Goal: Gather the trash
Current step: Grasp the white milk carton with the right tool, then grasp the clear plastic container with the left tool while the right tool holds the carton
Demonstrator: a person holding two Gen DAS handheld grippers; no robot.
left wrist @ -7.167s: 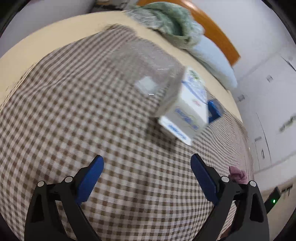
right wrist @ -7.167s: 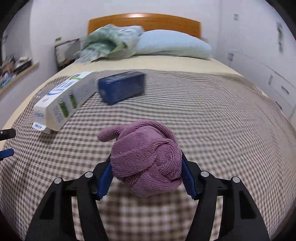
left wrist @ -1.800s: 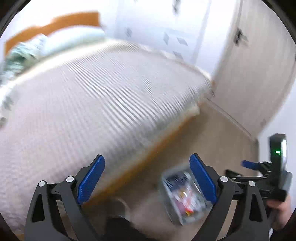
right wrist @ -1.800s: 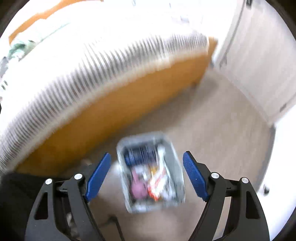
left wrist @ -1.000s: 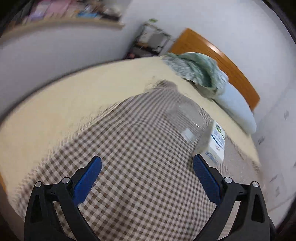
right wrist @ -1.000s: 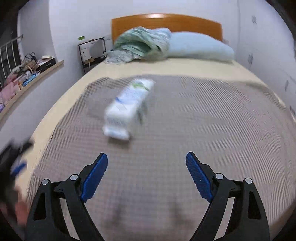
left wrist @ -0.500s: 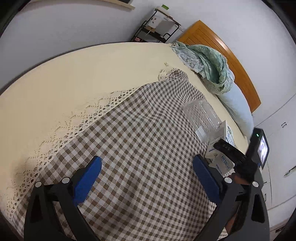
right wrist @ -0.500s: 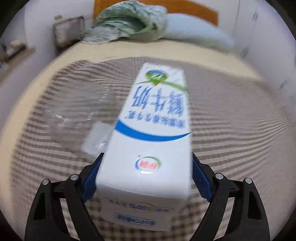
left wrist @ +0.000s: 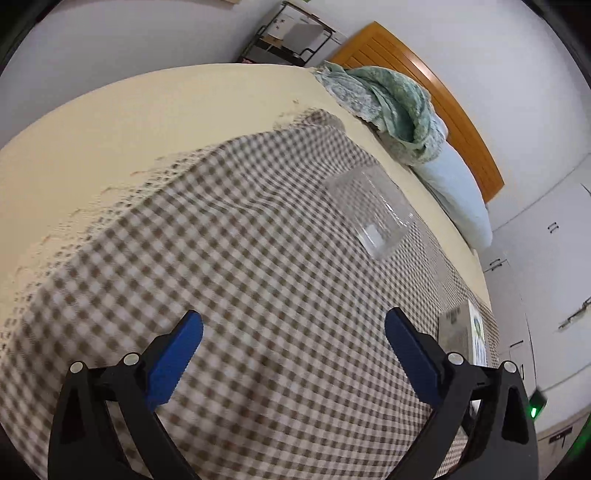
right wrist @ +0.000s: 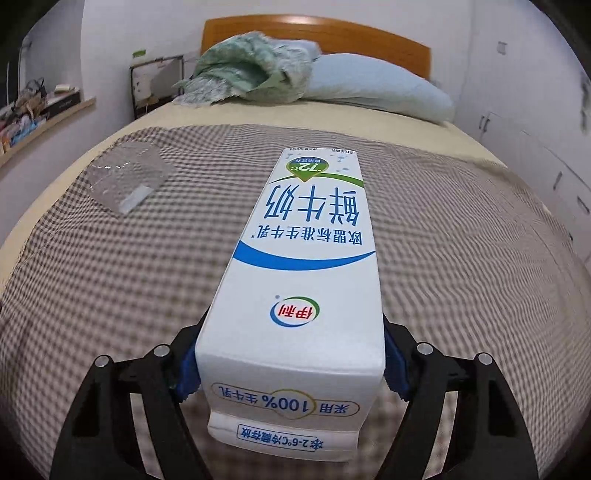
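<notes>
A white and blue milk carton (right wrist: 303, 280) lies flat on the brown checked blanket (right wrist: 461, 258). Its near end sits between the blue pads of my right gripper (right wrist: 291, 354), which press on both its sides. To its far left a clear plastic container (right wrist: 127, 181) lies on the blanket. In the left wrist view my left gripper (left wrist: 292, 319) hangs open over the blanket with nothing between its fingers. The clear container (left wrist: 369, 218) lies beyond it, and the milk carton (left wrist: 465, 332) shows just past its right finger.
A crumpled green cloth (right wrist: 251, 66) and a pale blue pillow (right wrist: 376, 88) lie at the wooden headboard (right wrist: 332, 33). The cream sheet (left wrist: 147, 122) is bare to the left of the blanket. White cupboards (right wrist: 546, 155) line the right wall; a cluttered shelf (right wrist: 40, 110) runs along the left.
My right gripper has slid further along the milk carton, and its pads now hug the carton's sides. My left gripper has sunk nearer the blanket and the clear container.
</notes>
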